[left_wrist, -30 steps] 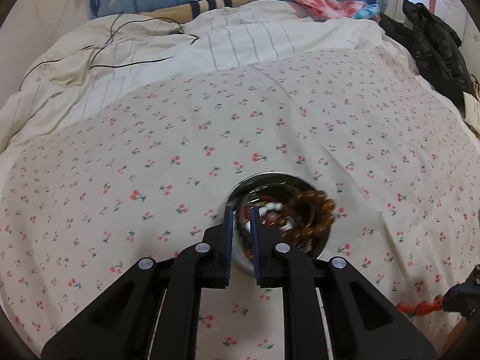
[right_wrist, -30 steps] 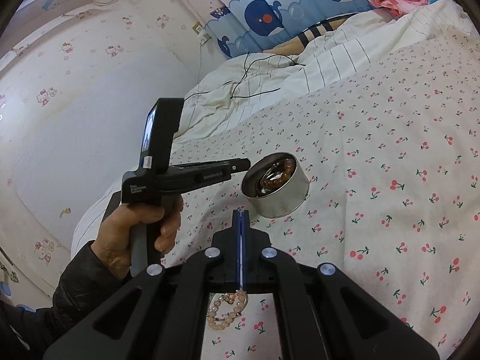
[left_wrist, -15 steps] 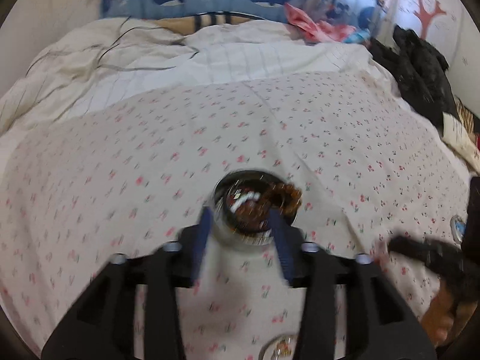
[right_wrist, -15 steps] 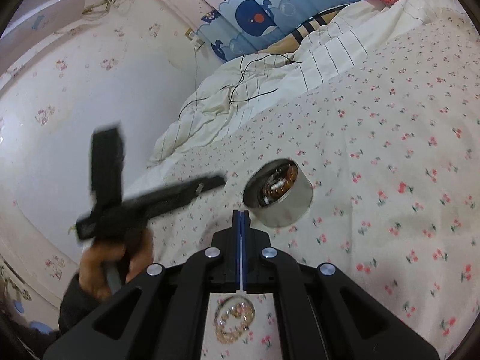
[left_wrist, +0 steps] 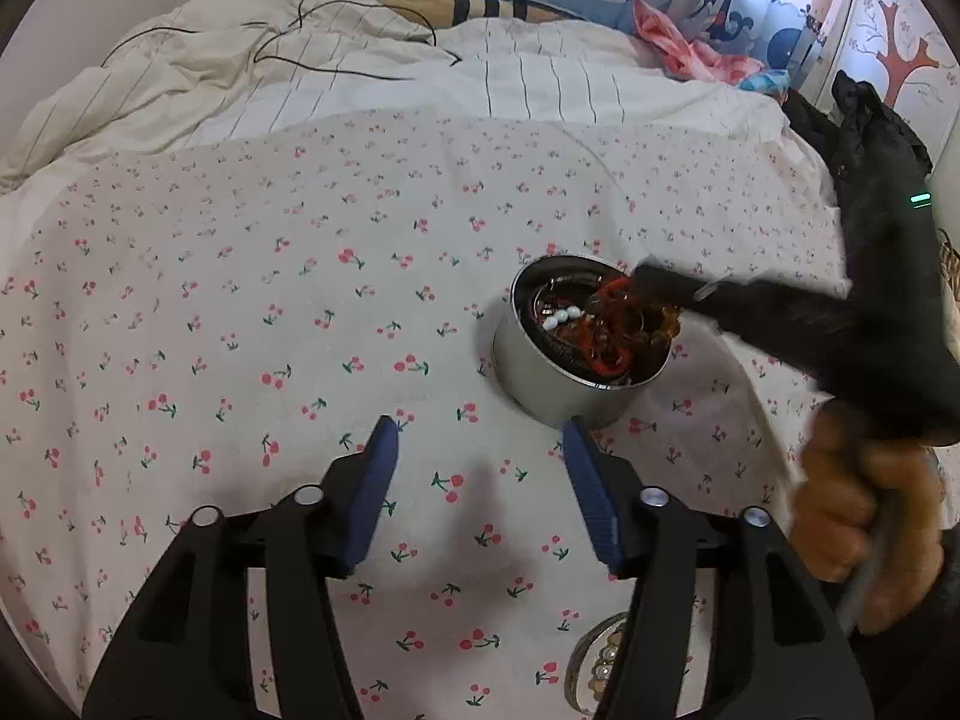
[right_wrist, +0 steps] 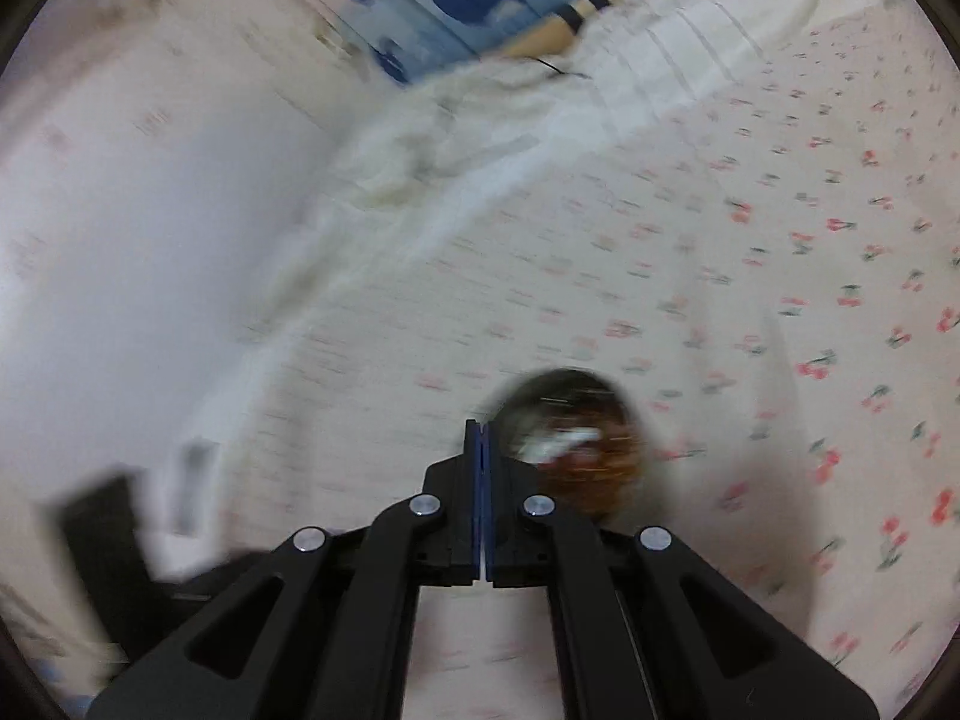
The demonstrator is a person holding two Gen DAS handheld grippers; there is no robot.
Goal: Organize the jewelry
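A round silver metal tin [left_wrist: 579, 354] sits on a white bedsheet printed with small red cherries [left_wrist: 252, 300], right of centre in the left wrist view. It holds a heap of jewelry: a red beaded string [left_wrist: 609, 354], a bracelet of large amber-brown beads [left_wrist: 657, 324] draped over the far right rim, and a few white pearl beads [left_wrist: 561, 315] near the middle.

The left gripper [left_wrist: 480, 456] hangs over the sheet just near of the tin, its blue-padded fingers [left_wrist: 375, 489] spread apart and still widening, with only cherry-print fabric between them; it has hold of nothing. The right-hand pad's tip lies close to the tin's near wall, though whether it touches cannot be told.

The right gripper [left_wrist: 645, 282] reaches in from the right, held by a person's hand [left_wrist: 852, 516], and its black tip is over the tin's far right edge among the beads. In its own, heavily blurred view the right gripper [right_wrist: 480, 429] has its blue pads pressed flat together; whether a strand is pinched between them cannot be told.

At the near edge of the left wrist view, partly hidden behind the gripper frame, lies a small round silver dish with pale pearl-like beads [left_wrist: 594, 666]. A rumpled white striped duvet [left_wrist: 420, 84] with a thin black cable [left_wrist: 312, 42] covers the far end of the bed
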